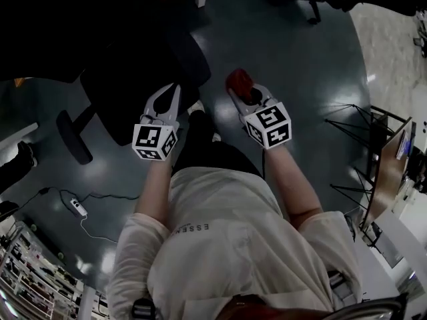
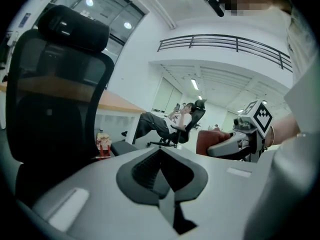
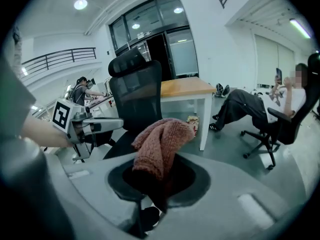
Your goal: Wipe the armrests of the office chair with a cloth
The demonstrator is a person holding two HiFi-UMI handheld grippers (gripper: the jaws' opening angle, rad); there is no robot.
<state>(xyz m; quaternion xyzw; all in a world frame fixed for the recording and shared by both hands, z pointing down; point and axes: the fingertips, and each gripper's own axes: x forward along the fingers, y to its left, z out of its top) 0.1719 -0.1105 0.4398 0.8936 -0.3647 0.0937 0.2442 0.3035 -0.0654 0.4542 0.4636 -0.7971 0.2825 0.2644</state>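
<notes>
The black office chair [image 1: 143, 69] stands just ahead and left of me, with one armrest [image 1: 72, 137] sticking out at its left. My left gripper [image 1: 175, 88] hovers over the seat's near edge, its jaws together with nothing between them. In the left gripper view the chair's mesh back [image 2: 55, 84] fills the left side, beyond the left gripper [image 2: 161, 154]. My right gripper [image 1: 248, 93] is shut on a bunched reddish knitted cloth [image 1: 238, 81], held over the floor right of the chair. The cloth [image 3: 162, 139] hides the fingertips in the right gripper view, where the chair [image 3: 137, 94] stands behind it.
A power strip [image 1: 79, 209] and its cable lie on the dark floor at the left. A wooden-topped table [image 3: 185, 88] stands behind the chair. A person sits in another chair [image 3: 265, 114] at the right. Black stands [image 1: 357, 129] and a desk edge are at my right.
</notes>
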